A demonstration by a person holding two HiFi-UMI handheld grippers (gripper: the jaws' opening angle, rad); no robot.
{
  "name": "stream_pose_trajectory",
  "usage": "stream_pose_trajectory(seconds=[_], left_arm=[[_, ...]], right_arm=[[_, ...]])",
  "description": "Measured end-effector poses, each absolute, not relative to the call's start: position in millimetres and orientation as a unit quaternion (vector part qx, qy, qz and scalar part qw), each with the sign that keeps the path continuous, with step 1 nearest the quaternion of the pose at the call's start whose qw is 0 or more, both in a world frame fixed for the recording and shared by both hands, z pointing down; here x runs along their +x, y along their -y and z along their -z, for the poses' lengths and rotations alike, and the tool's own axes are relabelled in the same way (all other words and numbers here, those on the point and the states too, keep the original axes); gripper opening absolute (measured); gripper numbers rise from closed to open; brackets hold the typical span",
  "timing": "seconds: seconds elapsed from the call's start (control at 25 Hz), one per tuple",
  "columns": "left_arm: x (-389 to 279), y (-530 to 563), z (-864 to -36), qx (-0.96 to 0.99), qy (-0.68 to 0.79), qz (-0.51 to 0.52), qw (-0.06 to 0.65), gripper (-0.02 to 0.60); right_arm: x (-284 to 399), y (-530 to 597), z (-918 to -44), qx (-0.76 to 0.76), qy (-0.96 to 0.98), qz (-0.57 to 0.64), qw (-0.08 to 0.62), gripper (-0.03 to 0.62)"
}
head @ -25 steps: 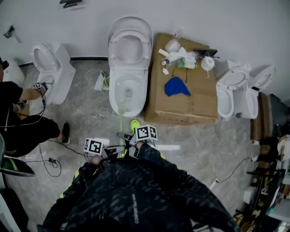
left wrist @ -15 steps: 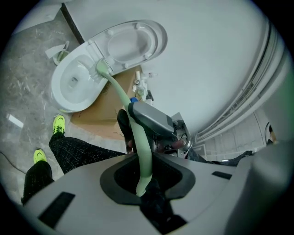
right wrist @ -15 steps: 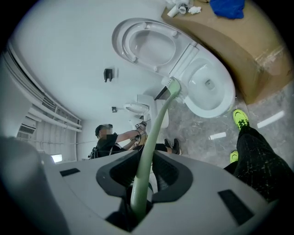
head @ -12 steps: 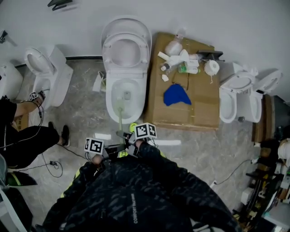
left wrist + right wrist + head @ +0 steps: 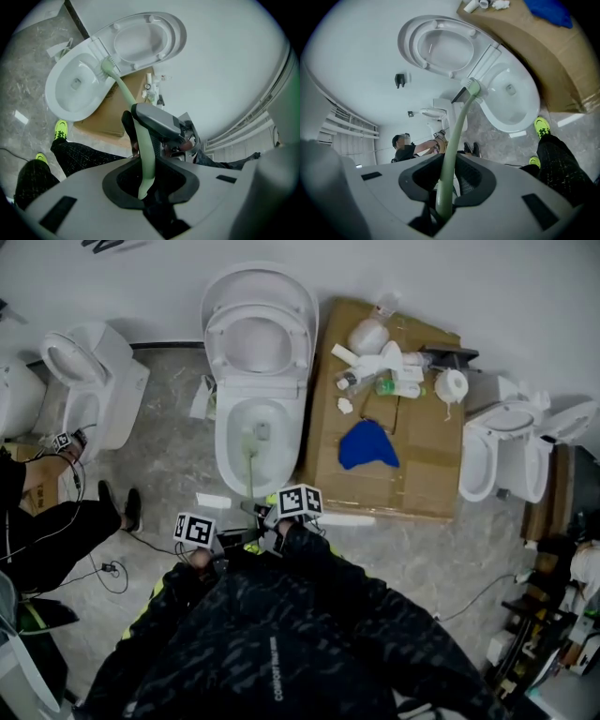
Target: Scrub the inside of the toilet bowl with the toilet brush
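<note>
Right gripper view: the right gripper (image 5: 446, 187) is closed on the pale green handle of the toilet brush (image 5: 458, 131), which runs out from between its jaws toward 12 o'clock. Left gripper view: the left gripper (image 5: 146, 182) is clamped on the butt end of the same handle, just behind the right gripper, whose grey body sits on the shaft at 12 o'clock. Both grippers thus hold one tool, one behind the other

Head view: the handle leads from the grippers toward 12 o'clock into the toilet bowl (image 5: 223, 454), and the bristle head lies inside the bowl, at 9 o'clock of the drain opening. The seat and lid (image 5: 258, 329) stand raised at 12 o'clock of the bowl

A cardboard box (image 5: 417, 474) touches the bowl's side at 3 o'clock and serves as a surface. It carries a blue cloth (image 5: 367, 444) near its middle, and a cluster of white bottles (image 5: 375, 357) and a paper roll (image 5: 452, 385) along its 12 o'clock edge. A second toilet (image 5: 89, 381) stands at 9 o'clock of the bowl and a third toilet (image 5: 511, 451) at 3 o'clock of the box, both with lids up. Another person (image 5: 47, 521) in dark clothing is at 9 o'clock of the grippers on the marbled grey floor (image 5: 173, 460). The operator's yellow-green shoe (image 5: 541, 125) shows just beside the bowl's front
</note>
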State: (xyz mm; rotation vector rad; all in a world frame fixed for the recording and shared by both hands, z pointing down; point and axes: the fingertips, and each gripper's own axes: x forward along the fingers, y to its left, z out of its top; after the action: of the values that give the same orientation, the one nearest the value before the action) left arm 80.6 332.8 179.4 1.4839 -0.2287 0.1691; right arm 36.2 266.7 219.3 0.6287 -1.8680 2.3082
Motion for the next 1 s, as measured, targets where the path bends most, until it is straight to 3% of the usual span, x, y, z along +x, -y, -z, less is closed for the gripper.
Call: stream_pose_trajectory(seconds=[0.44,1.0], left_arm=[[82.8,-269.2,-217.0,0.666,0.113,-0.113,0.729,0.081],[54.2,-207.3,-340.0,0.64,0.068,-0.123,0.755,0.081]], right_arm=[[46.3,-201.5,-256.3,0.239,0.584,-0.775,0.04,0.081],[25.6,-142.2,-384.8,0.273,0.532,-0.8,0.042,0.078]])
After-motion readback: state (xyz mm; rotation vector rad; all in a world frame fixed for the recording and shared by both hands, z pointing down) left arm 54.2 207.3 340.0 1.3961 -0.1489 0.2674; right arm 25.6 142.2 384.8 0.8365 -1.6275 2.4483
